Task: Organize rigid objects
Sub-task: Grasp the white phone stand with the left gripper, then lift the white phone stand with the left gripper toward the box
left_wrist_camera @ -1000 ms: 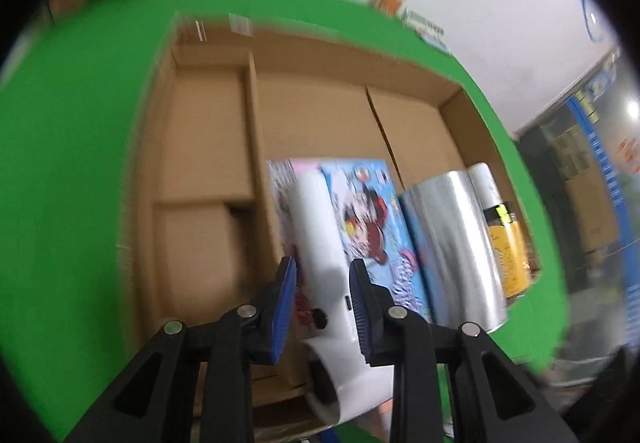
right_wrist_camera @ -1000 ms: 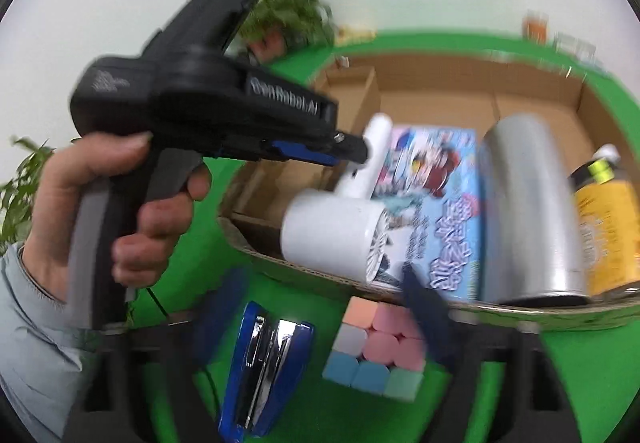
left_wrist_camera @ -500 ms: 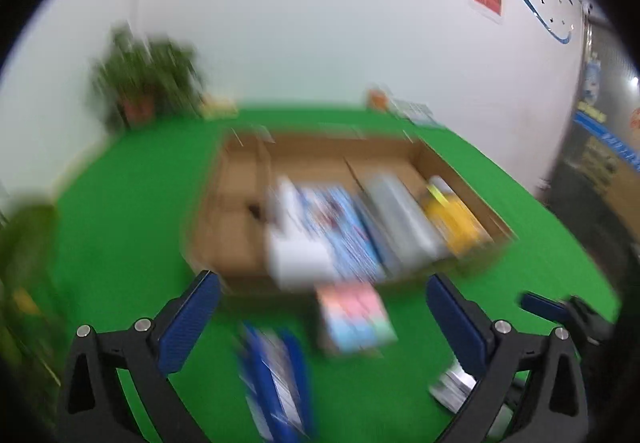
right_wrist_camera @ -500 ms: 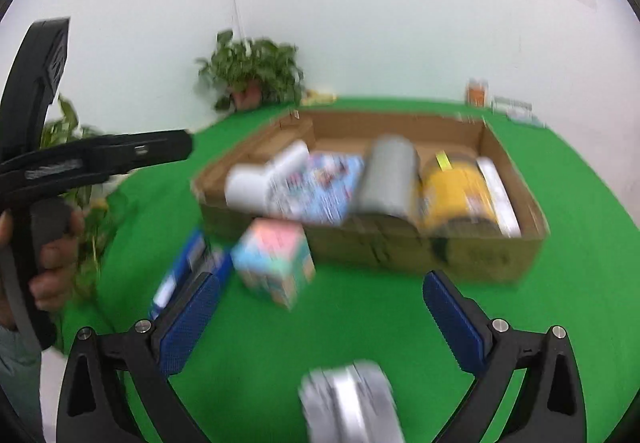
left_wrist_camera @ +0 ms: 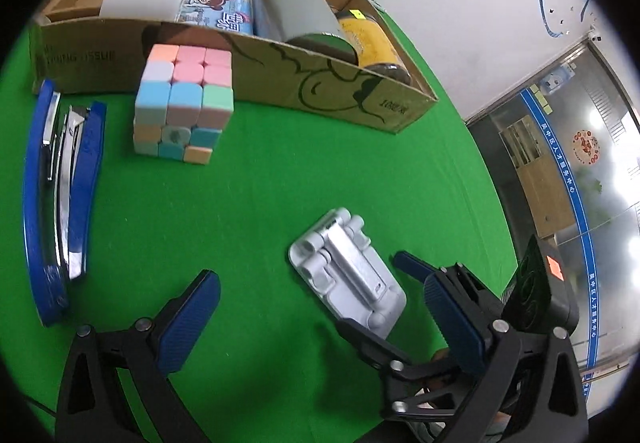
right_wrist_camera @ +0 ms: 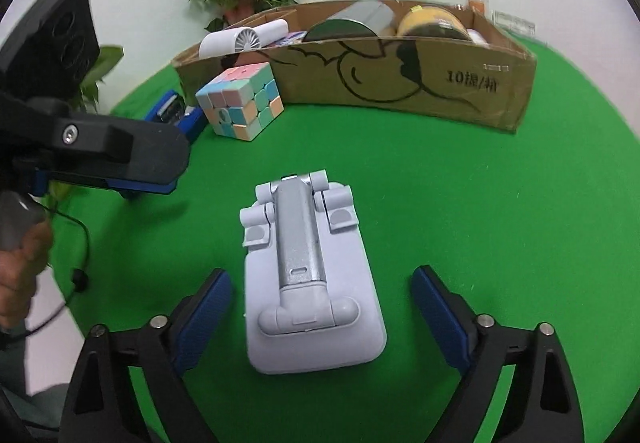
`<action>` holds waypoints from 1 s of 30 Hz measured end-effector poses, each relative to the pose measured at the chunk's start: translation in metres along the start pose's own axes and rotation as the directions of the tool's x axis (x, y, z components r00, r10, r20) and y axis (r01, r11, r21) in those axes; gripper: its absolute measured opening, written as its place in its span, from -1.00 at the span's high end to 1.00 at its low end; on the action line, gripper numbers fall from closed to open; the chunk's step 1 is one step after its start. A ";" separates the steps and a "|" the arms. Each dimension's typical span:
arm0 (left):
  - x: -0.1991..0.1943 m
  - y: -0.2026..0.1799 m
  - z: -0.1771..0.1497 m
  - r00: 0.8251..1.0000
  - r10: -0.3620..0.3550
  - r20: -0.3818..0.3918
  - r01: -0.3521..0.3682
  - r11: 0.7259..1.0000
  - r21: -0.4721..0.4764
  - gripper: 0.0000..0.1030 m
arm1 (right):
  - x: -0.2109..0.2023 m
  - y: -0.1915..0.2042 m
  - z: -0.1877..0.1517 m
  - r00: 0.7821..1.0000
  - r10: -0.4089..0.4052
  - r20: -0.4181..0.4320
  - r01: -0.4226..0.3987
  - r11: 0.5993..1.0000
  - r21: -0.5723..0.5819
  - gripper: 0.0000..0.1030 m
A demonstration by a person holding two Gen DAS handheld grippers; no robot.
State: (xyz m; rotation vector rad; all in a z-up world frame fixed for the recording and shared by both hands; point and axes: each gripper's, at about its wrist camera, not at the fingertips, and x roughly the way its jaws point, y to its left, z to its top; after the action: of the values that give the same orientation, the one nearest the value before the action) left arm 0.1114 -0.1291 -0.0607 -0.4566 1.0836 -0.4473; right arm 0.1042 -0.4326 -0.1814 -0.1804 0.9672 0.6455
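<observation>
My right gripper straddles the folded phone stand, jaws closing but clear of its edges. My left gripper gapes wide over bare green cloth. The cube touches the cardboard box; white walls behind.

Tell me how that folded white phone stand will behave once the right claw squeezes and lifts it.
The phone stand looks like rigid plastic lying flat, so it probably won't roll. Its hinged arm may swing open on lifting. Its smooth sides could slip between the right claw, whose jaws are closing around it.
</observation>
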 end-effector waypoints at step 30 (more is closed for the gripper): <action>0.010 0.019 -0.019 0.997 -0.077 -0.017 0.076 0.996 -0.048 0.37 | -0.002 0.032 0.004 0.984 0.180 -0.005 -0.173 0.954 0.243 -0.23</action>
State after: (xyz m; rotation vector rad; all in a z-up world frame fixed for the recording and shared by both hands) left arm 0.0998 -0.1218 -0.0857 -0.5378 1.0993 -0.4952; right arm 0.0880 -0.4062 -0.1735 0.1157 1.0870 0.6832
